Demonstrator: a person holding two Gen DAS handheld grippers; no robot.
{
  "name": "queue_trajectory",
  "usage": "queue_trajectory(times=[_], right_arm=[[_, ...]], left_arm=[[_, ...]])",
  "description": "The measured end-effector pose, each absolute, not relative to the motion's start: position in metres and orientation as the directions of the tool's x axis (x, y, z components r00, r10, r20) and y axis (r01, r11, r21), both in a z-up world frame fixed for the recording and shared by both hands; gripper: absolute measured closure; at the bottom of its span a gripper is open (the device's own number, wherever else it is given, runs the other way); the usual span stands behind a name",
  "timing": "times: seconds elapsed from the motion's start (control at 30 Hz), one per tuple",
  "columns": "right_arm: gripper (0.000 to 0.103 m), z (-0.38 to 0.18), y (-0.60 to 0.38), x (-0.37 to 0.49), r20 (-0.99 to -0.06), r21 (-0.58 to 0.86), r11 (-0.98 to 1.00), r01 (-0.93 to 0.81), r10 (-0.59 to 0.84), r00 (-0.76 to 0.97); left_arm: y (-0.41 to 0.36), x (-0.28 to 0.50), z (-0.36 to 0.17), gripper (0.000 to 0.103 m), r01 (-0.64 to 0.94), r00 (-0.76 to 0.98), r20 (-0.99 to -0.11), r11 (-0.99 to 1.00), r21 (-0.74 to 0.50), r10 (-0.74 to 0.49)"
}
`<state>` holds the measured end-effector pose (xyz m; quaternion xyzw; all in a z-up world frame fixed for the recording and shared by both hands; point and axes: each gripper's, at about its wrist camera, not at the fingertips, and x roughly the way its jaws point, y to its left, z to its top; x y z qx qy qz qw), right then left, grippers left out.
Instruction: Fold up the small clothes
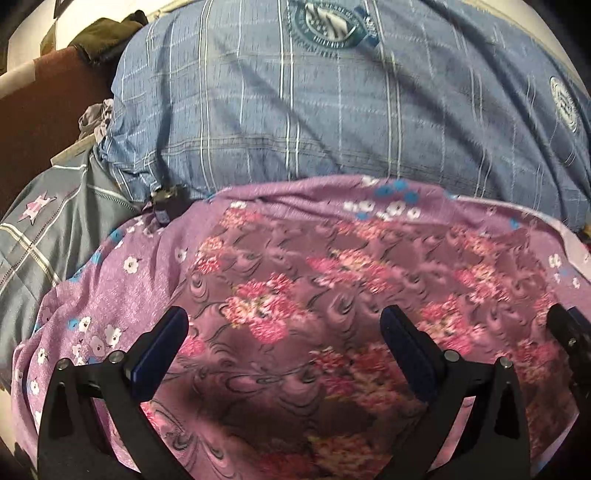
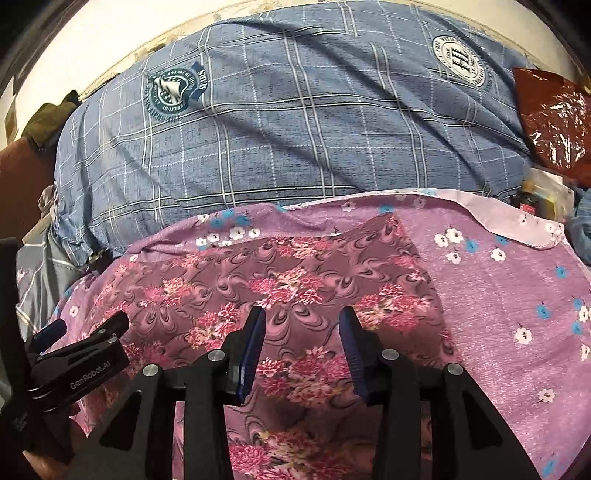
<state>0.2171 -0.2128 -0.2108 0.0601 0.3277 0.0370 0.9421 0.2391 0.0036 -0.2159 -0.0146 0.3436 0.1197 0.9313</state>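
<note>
A small mauve garment with pink flower clusters (image 1: 295, 295) lies spread on a lilac cloth with white and blue flowers (image 1: 122, 266). It also shows in the right wrist view (image 2: 295, 280), on the same lilac cloth (image 2: 509, 295). My left gripper (image 1: 284, 325) hovers over the garment, jaws wide open and empty. My right gripper (image 2: 303, 325) is open and empty over the garment's middle. The left gripper (image 2: 79, 339) shows at the left edge of the right wrist view. The right gripper's finger (image 1: 569, 332) shows at the right edge of the left wrist view.
A big blue checked pillow (image 2: 288, 129) lies just behind the cloths. A grey checked sheet (image 1: 55, 236) lies to the left. A red plastic bag (image 2: 554, 125) and small items (image 2: 543, 199) sit at the far right. An olive cloth (image 1: 107, 33) lies at the far left.
</note>
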Motion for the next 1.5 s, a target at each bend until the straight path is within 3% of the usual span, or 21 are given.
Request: queue_trajectory(times=[0.27,0.73,1.5], right_arm=[[0.061,-0.212,-0.224,0.221,-0.623,0.155,0.988,0.009,0.091,0.777],[0.061,-0.227,-0.222,0.229,-0.683,0.064,0.997,0.042,0.013,0.731],[0.061,-0.220,-0.205,0.225,-0.651,-0.025,1.000,0.014,-0.027,0.759]], left_arm=[[-0.014,0.238,-0.206,0.000,-0.187,0.763,-0.626,0.982,0.025,0.162],[-0.023,0.231,-0.201,0.000,-0.095,0.790,-0.611,0.995,-0.028,0.058],[-0.028,0.219,-0.197,0.000,-0.038,0.827,-0.561,0.999,0.015,0.040]])
